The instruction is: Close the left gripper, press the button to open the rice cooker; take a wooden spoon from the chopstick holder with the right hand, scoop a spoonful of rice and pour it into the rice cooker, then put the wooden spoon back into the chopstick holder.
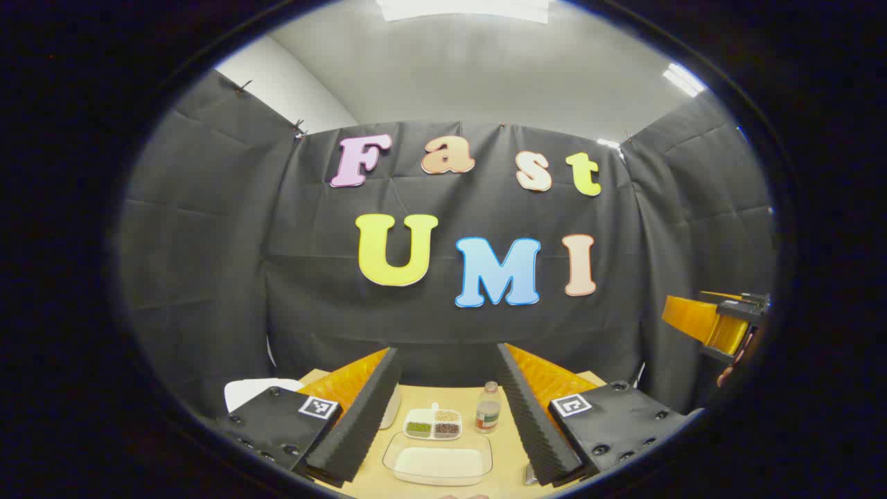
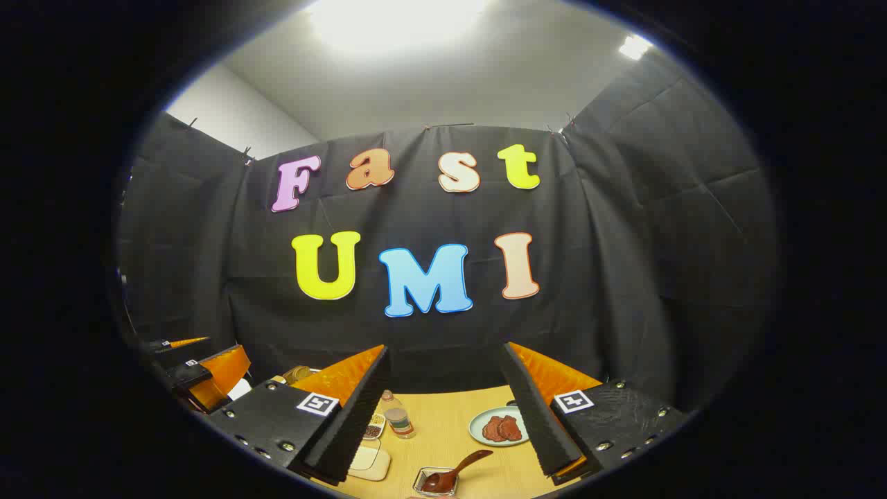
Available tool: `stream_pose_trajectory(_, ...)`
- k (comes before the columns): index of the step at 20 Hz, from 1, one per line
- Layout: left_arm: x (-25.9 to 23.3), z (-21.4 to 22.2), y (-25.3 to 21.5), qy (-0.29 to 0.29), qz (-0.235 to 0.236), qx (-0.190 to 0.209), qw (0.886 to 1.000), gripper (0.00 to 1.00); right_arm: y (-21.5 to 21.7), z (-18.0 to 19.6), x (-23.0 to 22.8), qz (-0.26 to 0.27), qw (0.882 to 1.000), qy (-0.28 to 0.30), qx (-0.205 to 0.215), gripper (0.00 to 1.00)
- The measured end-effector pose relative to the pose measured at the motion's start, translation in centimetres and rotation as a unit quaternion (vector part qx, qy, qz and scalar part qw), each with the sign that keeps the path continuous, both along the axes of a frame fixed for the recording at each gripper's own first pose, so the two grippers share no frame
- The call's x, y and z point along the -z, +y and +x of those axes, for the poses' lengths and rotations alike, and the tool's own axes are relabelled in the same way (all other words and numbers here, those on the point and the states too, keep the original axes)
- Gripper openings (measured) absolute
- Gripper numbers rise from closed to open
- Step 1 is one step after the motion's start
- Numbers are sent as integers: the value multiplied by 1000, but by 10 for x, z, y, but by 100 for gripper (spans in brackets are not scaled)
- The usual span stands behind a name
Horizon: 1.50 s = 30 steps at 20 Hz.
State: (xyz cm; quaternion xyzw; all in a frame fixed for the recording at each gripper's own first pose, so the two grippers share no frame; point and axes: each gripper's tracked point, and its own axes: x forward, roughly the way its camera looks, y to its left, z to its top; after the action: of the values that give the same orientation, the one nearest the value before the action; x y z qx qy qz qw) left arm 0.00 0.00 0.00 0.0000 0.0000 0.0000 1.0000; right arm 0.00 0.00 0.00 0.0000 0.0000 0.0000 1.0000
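1. The left tongs (image 1: pixel 447 409) are held up above the tabletop (image 1: pixel 509 443). Their two fingers are wide apart and hold nothing.
2. Between those fingers, down on the tabletop, lies a clear dish of white rice (image 1: pixel 438 461). It is the nearest thing there.
3. Just behind the rice sits a small white tray with four parts (image 1: pixel 434 423), with green, tan and dark grains in it.
4. To the right of that tray stands a small bottle (image 1: pixel 488 408).
5. A white thing (image 1: pixel 251 391) peeks out on the left, behind the left finger. I cannot tell what it is.
6. The right tongs (image 2: pixel 443 409) are also up in the air. Their fingers are wide apart and hold nothing.
7. Near the bottom of the right gripper view, a wooden spoon (image 2: pixel 457 471) rests in a small clear dish (image 2: pixel 433 482), with its handle pointing up and to the right.
8. Farther back and to the right is a plate with reddish pieces of food (image 2: pixel 500 427).
9. To the left stands a small jar (image 2: pixel 400 421), and the rice dish shows beside the left finger.
10. The other tongs can be seen at the far left edge of the right gripper view.
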Motion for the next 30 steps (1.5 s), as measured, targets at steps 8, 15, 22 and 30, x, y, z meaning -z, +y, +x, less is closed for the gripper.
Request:
stream_pose_trajectory(8,-16,-2,-1,-22,14,-5,1000,96,8,1,9,-18,1000,7,-11,97)
stream_pose_trajectory(15,-22,0,11,-20,4,-11,1000,96,10,1,11,-26,1000,6,-9,97)
stream_pose_trajectory(22,-10,8,55,-2,-7,-29,1000,91,23,5,21,-28,999,17,-19,97)
stream_pose_trajectory(30,70,18,141,107,-55,-69,990,9,41,13,40,-28,998,44,-36,97)
